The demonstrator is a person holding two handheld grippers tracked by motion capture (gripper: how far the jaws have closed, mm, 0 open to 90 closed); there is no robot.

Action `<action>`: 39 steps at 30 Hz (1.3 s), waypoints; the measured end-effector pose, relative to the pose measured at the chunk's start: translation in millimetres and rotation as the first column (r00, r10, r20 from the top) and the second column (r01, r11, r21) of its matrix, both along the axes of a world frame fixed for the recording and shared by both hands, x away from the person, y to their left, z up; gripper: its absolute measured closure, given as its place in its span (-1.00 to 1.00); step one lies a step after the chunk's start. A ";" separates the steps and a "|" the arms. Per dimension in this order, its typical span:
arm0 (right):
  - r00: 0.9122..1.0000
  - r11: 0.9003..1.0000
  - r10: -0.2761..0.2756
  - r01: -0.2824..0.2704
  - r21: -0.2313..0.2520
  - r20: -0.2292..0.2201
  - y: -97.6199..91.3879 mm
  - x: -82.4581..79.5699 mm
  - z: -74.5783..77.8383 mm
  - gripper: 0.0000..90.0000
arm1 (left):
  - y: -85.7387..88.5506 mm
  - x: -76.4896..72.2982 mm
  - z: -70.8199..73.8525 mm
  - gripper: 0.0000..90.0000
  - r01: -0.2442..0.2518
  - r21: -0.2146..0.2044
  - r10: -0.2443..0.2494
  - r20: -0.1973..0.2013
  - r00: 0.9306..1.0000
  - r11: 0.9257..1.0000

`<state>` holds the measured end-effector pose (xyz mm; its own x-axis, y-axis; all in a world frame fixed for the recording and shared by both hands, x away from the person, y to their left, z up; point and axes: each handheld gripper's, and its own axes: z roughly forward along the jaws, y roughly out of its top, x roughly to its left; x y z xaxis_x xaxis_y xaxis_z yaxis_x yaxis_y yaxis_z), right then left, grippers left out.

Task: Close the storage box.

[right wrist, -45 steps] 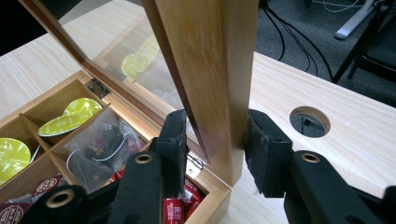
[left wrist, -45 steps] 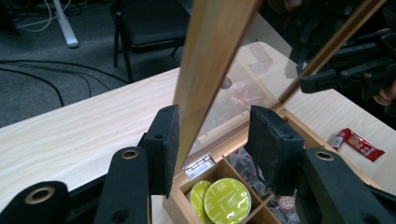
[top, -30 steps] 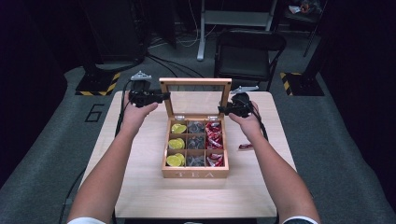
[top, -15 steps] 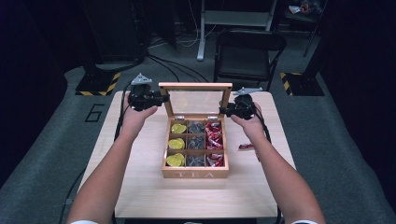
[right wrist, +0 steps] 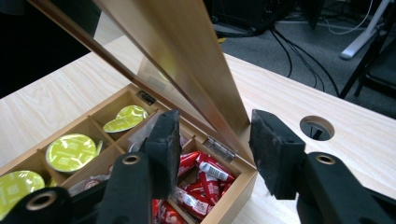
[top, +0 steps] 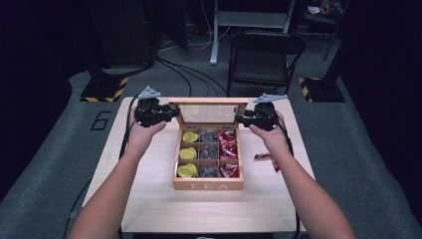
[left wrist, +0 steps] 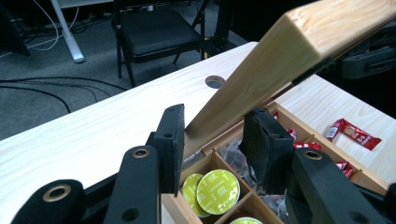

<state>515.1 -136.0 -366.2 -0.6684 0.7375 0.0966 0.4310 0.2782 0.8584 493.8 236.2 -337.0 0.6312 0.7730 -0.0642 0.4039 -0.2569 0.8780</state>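
A wooden tea box (top: 208, 185) stands mid-table with its glass lid (top: 209, 101) raised and tilted. Its columns hold yellow capsules (top: 188, 153), dark packets (top: 209, 152) and red packets (top: 228, 149). My left gripper (top: 173, 112) is shut on the lid's left edge; in the left gripper view the wooden lid frame (left wrist: 261, 79) sits pinched between the pads (left wrist: 173, 140). My right gripper (top: 240, 118) is at the lid's right edge. Its jaws have just been opening, and the lid frame (right wrist: 205, 79) stands between them with a gap beside the left pad (right wrist: 167, 140).
Loose red packets (top: 263, 157) lie on the table right of the box, under my right wrist. A cable hole (right wrist: 317, 128) is in the tabletop behind the box. A black chair (top: 263, 59) stands beyond the far table edge.
The lid's top edge has sunk toward the box, and both grippers have come down with it. The right jaws stand wider apart than before.
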 end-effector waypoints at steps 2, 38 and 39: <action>1.000 1.000 0.007 -0.007 -0.004 0.012 -0.1 -4.7 2.9 0.16 | 0.7 -3.3 -2.0 0.32 0.001 -0.012 -0.002 -0.010 1.000 1.000; 0.995 0.993 0.101 -0.102 0.056 0.027 -9.7 -72.0 13.7 -0.05 | 3.5 -46.5 -30.9 0.27 0.038 0.018 -0.037 -0.035 0.999 0.999; 0.995 0.994 0.097 -0.098 0.057 0.020 -10.0 -75.0 11.5 -0.05 | 3.7 -47.8 -31.8 0.27 0.041 0.017 -0.041 -0.039 0.998 0.999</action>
<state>440.2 -146.0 -354.7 -0.7390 0.6620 0.1251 0.3891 0.2677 0.8814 446.0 239.9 -368.8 0.6596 0.7478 -0.0757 0.4265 -0.2895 0.8569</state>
